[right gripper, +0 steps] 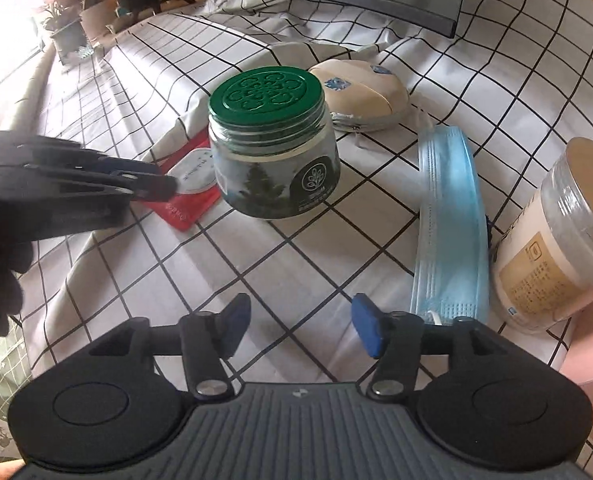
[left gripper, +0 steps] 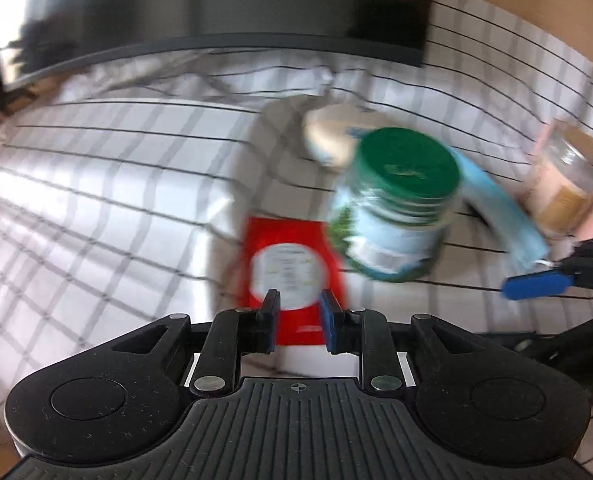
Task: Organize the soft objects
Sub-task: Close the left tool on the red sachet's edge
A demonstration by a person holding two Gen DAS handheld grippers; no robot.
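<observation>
1. I am finding no wording sharp enough to read anywhere.
2. The green-lidded jar (right gripper: 273,148) is showing a round leaf emblem on a dark label with small white lines under it, too fine for me to read; its lid is carrying an embossed knot pattern, not letters.
3. The red packet (right gripper: 188,188) is carrying a white circle with tiny print and a line of characters along its edge, both illegible to me.
4. The cream tub (right gripper: 556,248) is wearing a tan label with dense small print and a little square icon, unreadable.
</observation>
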